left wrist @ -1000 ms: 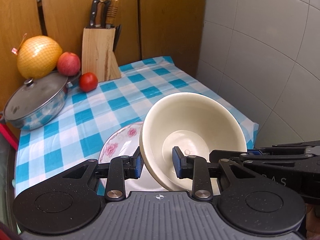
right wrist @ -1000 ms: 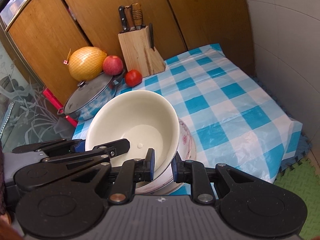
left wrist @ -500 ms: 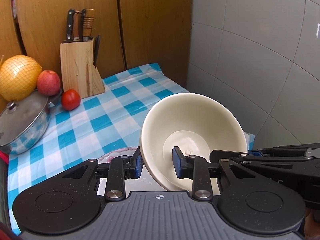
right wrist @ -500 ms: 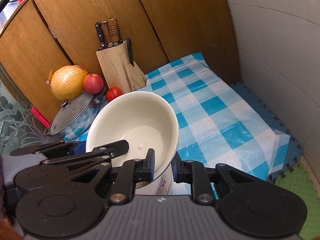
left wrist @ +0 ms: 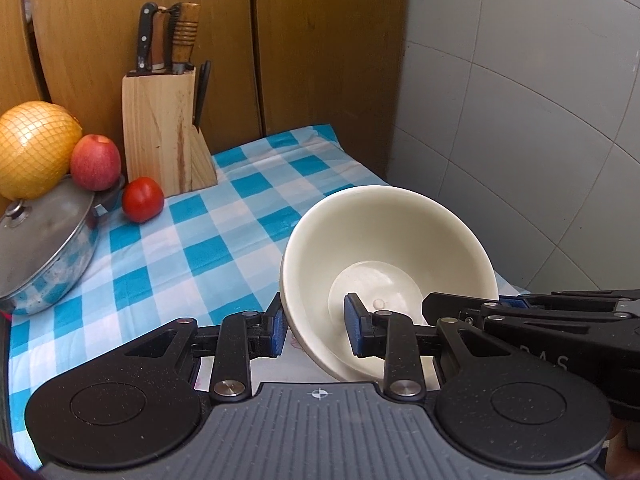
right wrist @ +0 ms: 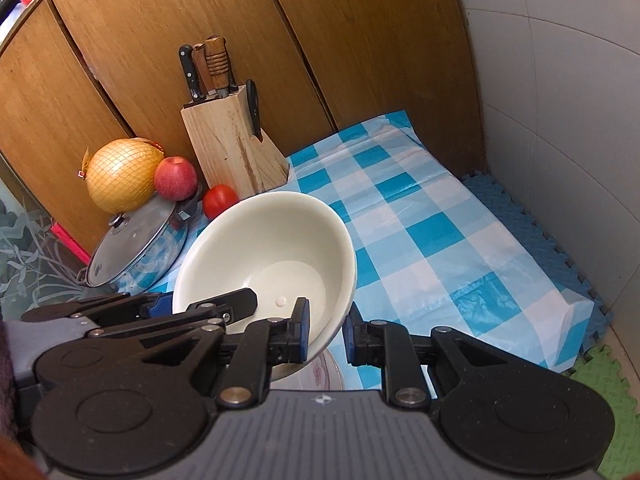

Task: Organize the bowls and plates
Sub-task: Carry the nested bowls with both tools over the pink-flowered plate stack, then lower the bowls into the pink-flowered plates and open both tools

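A blue and white checked tablecloth (left wrist: 224,240) is covering the whole surface, running back to wooden cabinet doors (left wrist: 328,52) and a tiled wall on the right. On the far left a lidded metal pot (left wrist: 44,236) is sitting with a netted pomelo (left wrist: 34,148) and an apple (left wrist: 96,162) leaning on it, a tomato (left wrist: 142,199) just beside them, and a wooden knife block (left wrist: 164,132) standing behind.

Near the front, the cream bowl (left wrist: 384,248) is being carried clear of the cloth, tilted so its mouth is facing away and up. Both tools are clamping its near rim: the left gripper (left wrist: 316,330) is pinching the wall on the bowl's left side, one pad outside and one inside, and the right gripper (right wrist: 325,332) is doing the same on the right side, its jaws drawn narrow around the thin rim. Under the bowl, a slice of a flowered plate (right wrist: 322,374) is peeking out; how many dishes are stacked there is hidden.

The bowl is looking like glazed ceramic or hard plastic, I cannot tell which: stiff, smooth, probably slippery at the rim, and likely to chip if knocked. Holding it by two opposite stretches of the rim, as now, seems the sensible grip, since a single pinch would let so wide a bowl swing. Setting it down gently and level looks important.
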The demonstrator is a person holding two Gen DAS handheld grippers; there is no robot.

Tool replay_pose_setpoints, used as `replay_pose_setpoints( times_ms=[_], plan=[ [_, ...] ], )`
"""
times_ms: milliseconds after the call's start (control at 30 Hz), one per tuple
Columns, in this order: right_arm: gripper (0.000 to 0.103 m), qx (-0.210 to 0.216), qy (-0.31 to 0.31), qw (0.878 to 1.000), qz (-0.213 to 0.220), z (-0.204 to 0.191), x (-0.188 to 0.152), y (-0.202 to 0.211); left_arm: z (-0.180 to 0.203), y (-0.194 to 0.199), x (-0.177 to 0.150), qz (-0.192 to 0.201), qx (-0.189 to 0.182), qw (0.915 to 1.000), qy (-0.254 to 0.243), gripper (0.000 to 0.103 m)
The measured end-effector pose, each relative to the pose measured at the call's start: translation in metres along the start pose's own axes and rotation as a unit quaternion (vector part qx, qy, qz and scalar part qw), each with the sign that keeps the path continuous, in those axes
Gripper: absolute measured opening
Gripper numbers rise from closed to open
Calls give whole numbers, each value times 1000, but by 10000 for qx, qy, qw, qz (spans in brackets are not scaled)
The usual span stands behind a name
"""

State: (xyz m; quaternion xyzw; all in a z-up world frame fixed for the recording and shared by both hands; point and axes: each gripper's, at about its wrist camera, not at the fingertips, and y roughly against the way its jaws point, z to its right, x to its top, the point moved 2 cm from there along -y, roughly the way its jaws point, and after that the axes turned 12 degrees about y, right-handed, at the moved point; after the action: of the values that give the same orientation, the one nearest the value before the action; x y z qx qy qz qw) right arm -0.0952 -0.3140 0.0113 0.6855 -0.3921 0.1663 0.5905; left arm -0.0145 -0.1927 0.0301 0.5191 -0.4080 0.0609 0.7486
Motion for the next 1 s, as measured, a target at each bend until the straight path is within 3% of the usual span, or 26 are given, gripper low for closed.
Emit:
replay_pose_setpoints(
  times_ms=[500,1000],
  plan=[
    [18,296,505,9973,-455,-45,11,-1,-32,19,1,-233,223,9995,-19,37],
    [19,461,926,9892,-1040,-84,-16,-6,-67,38,-33,-661,395,9970,36,37]
  ],
)
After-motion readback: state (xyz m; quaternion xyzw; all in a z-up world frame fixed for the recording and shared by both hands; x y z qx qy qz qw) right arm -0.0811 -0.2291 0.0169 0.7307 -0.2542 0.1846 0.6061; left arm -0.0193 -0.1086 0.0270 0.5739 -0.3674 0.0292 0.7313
